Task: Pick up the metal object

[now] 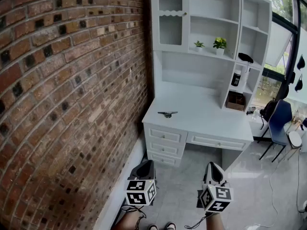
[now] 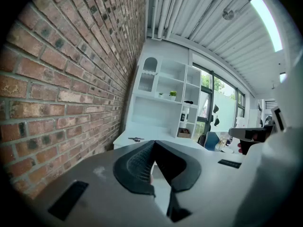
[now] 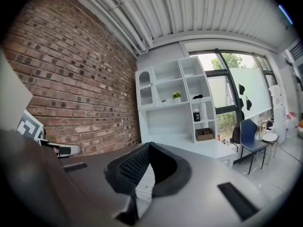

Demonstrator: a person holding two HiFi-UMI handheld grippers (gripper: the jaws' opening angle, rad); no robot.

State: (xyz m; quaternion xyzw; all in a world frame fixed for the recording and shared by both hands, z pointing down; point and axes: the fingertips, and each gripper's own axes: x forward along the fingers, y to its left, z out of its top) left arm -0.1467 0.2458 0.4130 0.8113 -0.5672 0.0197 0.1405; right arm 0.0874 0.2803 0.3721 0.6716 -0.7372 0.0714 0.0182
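Brick wall [image 1: 62, 80]: fills the whole left side, running from far to near.
Left gripper [image 1: 145, 166]: low & near, just left of centre, above the floor. Jaws pinched tip to tip in its own view [image 2: 154, 143], nothing btwn them.
Metal object [image 1: 167, 113]: lying flat on the desk top near the front-left corner, close to the wall. Well apart from both grippers; also seen small & far past the left jaws [image 2: 136, 139].
Desk [image 1: 206, 114]: white w/ drawers on the front, far end of the scene, its left end by the wall.
Right gripper [image 1: 213, 166]: near, right of the left one & about level w/ it. Jaws closed up, tips touching [image 3: 149, 144], empty.
Shelf unit [image 1: 211, 13]: white, stands on the back of the desk. Two small potted plants [image 1: 219, 43] on a shelf, brown box [image 1: 235, 101] in a low right cubby.
Blue chair [image 1: 280, 121]: far right, past the desk's right end, by the window.
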